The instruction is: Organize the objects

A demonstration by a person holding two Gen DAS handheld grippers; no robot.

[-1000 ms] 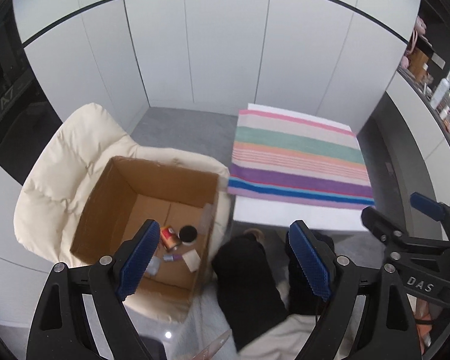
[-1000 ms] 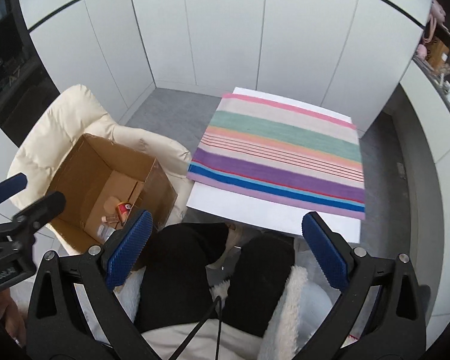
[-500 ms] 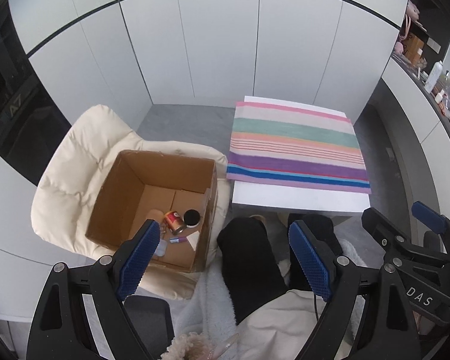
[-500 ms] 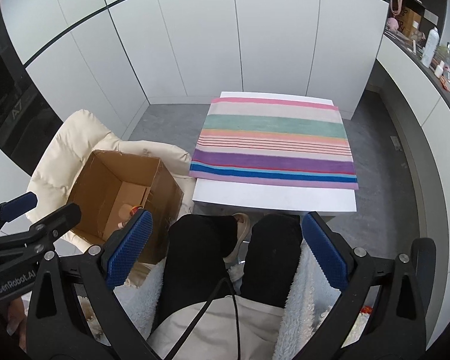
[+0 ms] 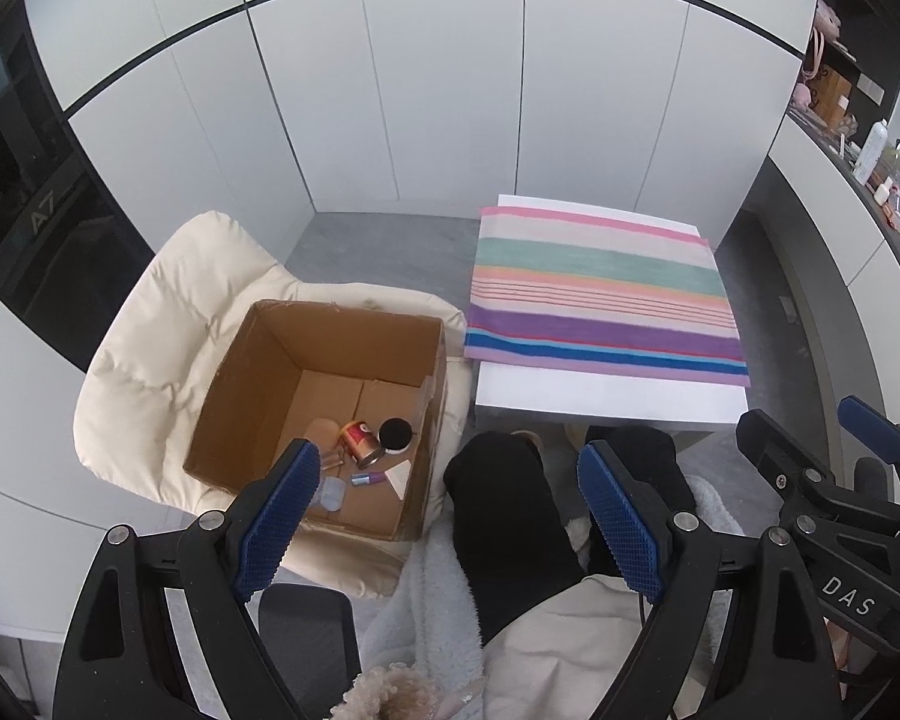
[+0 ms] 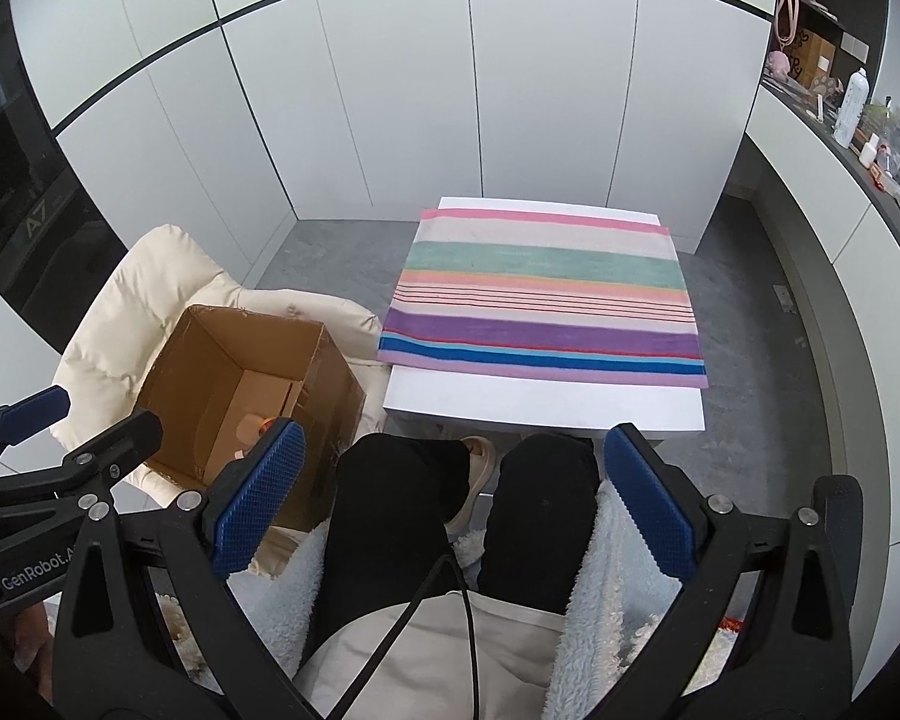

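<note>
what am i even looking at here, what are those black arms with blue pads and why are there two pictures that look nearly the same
These are two handheld tools, not a robot. A seated person holds one claw in each hand, and each carries a wide-angle camera looking forward along its two fingers. So one picture is from the left claw, the other from the right claw. The blue pads are the gripping faces. Both claws are open and hold nothing.

Below them are the person's legs in black trousers. Ahead is a white table with a striped cloth on it. To the left, a cardboard box sits on a cream padded chair. In the box lie small items, among them a red can on its side and a round jar with a black lid.
</note>
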